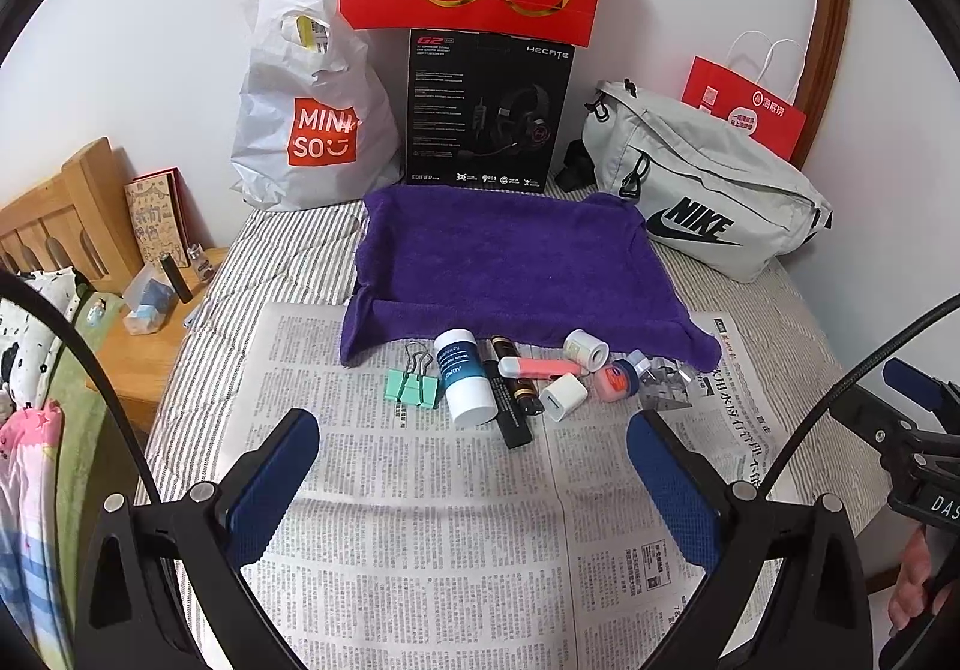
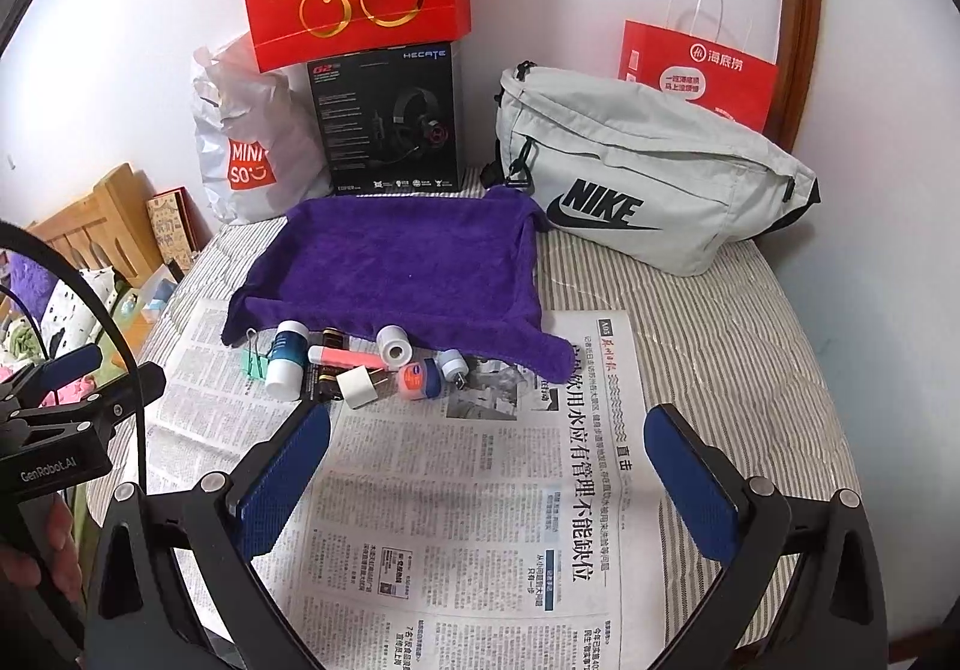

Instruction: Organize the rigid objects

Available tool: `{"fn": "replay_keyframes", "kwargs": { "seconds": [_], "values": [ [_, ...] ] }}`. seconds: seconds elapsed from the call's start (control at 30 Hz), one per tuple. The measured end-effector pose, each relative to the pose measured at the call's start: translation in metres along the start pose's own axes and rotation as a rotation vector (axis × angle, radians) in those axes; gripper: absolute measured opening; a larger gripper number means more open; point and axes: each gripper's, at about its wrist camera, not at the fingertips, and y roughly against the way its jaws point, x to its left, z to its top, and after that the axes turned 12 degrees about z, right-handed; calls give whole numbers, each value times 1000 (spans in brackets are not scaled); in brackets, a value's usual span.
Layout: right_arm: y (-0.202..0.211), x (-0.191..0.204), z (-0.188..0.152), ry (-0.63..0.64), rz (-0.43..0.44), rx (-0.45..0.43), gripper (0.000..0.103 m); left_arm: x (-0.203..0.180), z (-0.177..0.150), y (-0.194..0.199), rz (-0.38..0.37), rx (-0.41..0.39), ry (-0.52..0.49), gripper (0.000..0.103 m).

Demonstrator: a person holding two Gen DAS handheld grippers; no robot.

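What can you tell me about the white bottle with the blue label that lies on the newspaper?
The white bottle is a small cylinder, plastic by its look, with a teal-blue label bearing white print. It lies on its side on the newspaper, its far end at the front edge of the purple towel. The green binder clip lies close on its left, the black tube against its right. Whether its cap is shut cannot be seen. No gripper touches it.

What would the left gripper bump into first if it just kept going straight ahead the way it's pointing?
Probably the cluster of small items: the left gripper, open over the newspaper, points at the black tube and the white bottle beside it. Depth is hard to judge here.
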Motion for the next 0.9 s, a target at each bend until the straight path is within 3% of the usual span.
{"fn": "replay_keyframes", "kwargs": {
  "seconds": [0.9],
  "values": [
    [4, 0, -7, -7, 6, 1, 103, 1, -3, 2, -3, 10, -2, 103]
  ]
}}
